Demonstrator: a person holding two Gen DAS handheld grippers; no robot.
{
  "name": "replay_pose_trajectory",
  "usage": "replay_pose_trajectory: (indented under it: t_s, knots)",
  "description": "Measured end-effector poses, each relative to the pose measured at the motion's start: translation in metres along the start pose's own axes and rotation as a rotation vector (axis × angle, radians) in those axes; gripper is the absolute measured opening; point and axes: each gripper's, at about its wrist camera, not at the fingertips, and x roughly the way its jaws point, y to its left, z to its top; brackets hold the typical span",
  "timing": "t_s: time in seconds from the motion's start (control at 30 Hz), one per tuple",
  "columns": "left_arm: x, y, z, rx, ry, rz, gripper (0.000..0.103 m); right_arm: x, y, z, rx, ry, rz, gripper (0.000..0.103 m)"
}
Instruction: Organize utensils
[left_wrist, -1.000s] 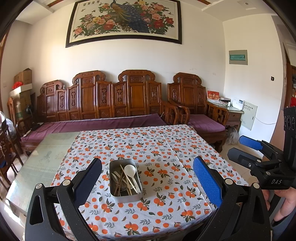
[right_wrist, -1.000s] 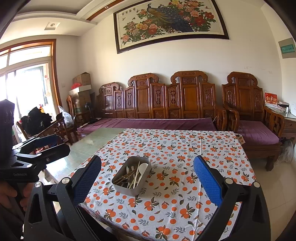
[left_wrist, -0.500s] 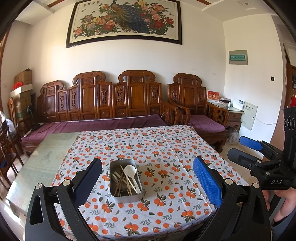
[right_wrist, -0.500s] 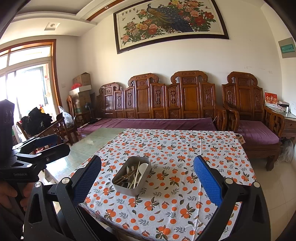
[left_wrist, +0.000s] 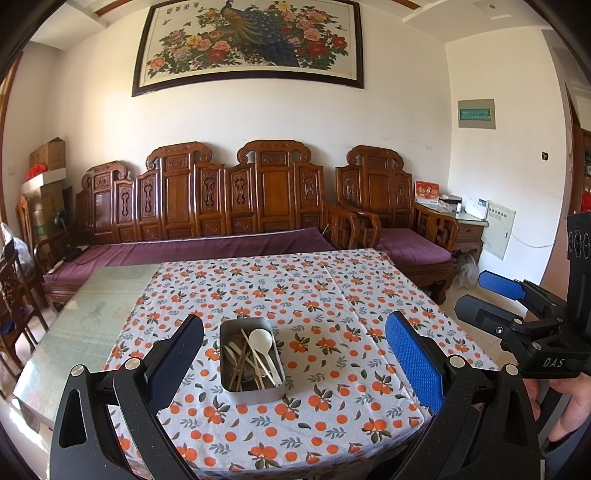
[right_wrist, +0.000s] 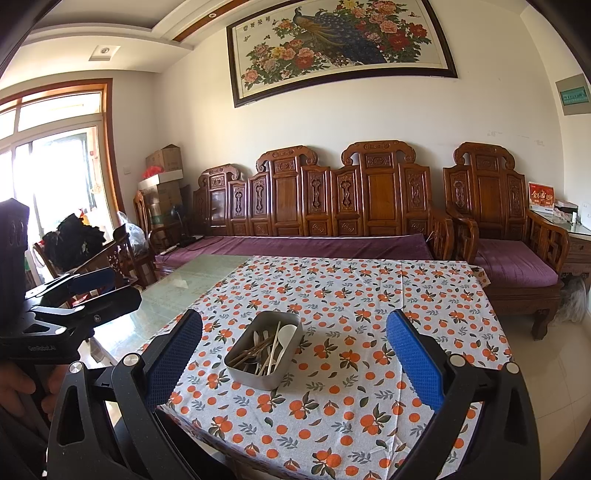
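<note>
Jaws on both tools stand wide apart and hold nothing: left gripper (left_wrist: 293, 363) and right gripper (right_wrist: 293, 363) hang short of the worktop's (left_wrist: 369, 295) near edge. We note the orange-print cloth (right_wrist: 406, 295) bare except for one metal tin (left_wrist: 252, 360). Inside it we log the utensils in a loose heap: chopsticks (left_wrist: 240, 365) crossed over a white spoon (left_wrist: 263, 341). Our reading fits either a gathered end state or a mixed pile awaiting sorting; we cannot settle which.
</note>
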Motion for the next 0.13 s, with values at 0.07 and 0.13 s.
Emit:
replay_pose_trajectory:
  t_s: [0.07, 0.13]
  knots:
    - [0.0001, -0.0001, -0.0003, 0.0, 0.0, 0.002, 0.095, -0.0001, -0.0001, -0.0002, 0.001, 0.001, 0.0, 0.1]
    - [0.0002, 0.0003, -0.0002, 0.0, -0.002, 0.002, 0.095, -0.0001, -0.0002, 0.0002, 0.0, 0.0, 0.0, 0.1]
